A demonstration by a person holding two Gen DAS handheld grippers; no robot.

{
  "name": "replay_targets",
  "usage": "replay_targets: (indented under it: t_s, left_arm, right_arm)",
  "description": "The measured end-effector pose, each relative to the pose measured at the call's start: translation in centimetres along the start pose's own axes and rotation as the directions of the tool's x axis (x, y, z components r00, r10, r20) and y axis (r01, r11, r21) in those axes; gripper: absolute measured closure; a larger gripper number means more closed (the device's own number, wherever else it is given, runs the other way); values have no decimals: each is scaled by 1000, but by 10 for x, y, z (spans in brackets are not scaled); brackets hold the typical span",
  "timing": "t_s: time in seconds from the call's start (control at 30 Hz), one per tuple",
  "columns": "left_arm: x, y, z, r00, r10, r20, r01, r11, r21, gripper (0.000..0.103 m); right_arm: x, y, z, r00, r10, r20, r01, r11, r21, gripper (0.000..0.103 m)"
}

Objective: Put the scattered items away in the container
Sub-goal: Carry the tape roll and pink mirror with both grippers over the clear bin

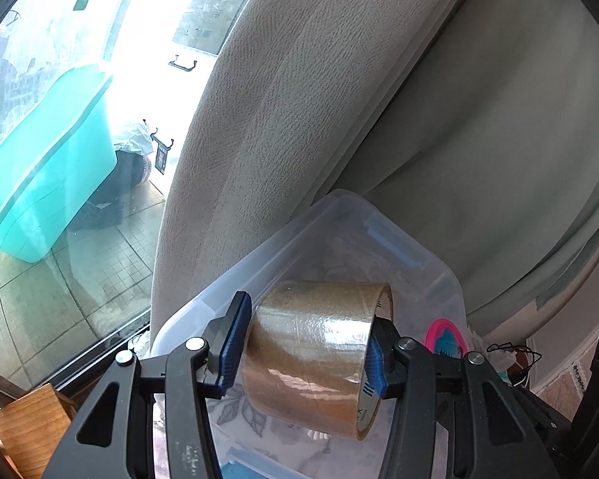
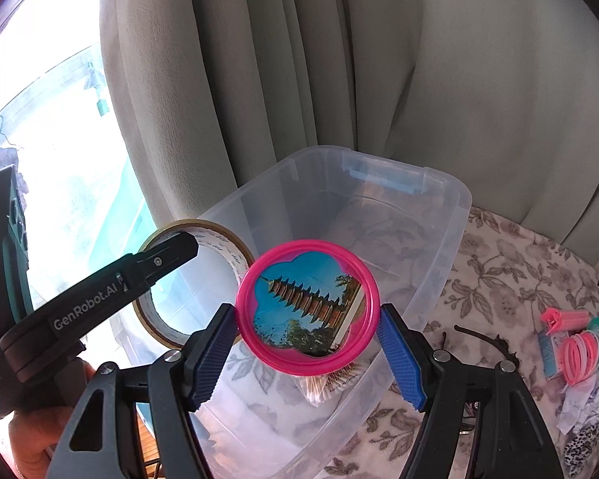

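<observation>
My left tongs [image 1: 305, 349] are clamped on a roll of brown packing tape [image 1: 315, 355], one blue pad pressed to each flat side of the roll, and I hold it raised over the near left edge of the clear plastic container [image 1: 439, 279]. From the right wrist view I see the same roll [image 2: 203, 239] hanging just outside the container's left wall, with the left tool's black arm reaching across it. My right tongs [image 2: 307, 349] grip a round pink-rimmed case [image 2: 307, 307] with a pagoda picture on its face, the pads pressing its left and right edges; it sits above the container's [image 2: 439, 215] open interior, toward the near side. Under it, on the container floor, lies what looks like a small packet of cotton swabs [image 2: 323, 387], partly hidden by the pink case. The container stands on a worktop covered in a floral cloth [image 2: 499, 279], backed by grey-green curtains [image 2: 379, 60]. To the right on the cloth lie a dark hair clip [image 2: 487, 339] and a pack of pink and teal hair rings [image 2: 579, 349], well apart from the container. A hand [image 2: 32, 439] shows at the lower left, holding the left tool.
</observation>
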State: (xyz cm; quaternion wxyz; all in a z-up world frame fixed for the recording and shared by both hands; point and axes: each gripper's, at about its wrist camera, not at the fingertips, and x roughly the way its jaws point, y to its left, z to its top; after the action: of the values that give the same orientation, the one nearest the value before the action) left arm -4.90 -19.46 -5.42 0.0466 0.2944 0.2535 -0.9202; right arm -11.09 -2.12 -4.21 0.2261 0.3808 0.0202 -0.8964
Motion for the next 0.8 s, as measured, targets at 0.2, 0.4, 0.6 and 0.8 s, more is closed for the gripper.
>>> replay_targets:
  t_s: [0.2,0.4,0.6,0.8]
  left_arm:
    - [-3,-3,-2,1000,20,-1,-20,1000,22,51]
    - [-8,-6,-5,999,39,-7,-38,998,42,51]
    - [-12,-12,-8,997,72,-28,-70,995,78,50]
    - [-19,-15,-13,996,81,-31,-78,993,84,44]
  right_arm:
    - [4,-1,3,1000,1,-1,-1,1000,-1,29]
    - [8,-1,3,1000,5,-7,-5,1000,-5,28]
    - [8,-1,3,1000,-2,-9,2,1000,-12,28]
    - [11,4,3,1000,-3,-14,3,1000,-18,28]
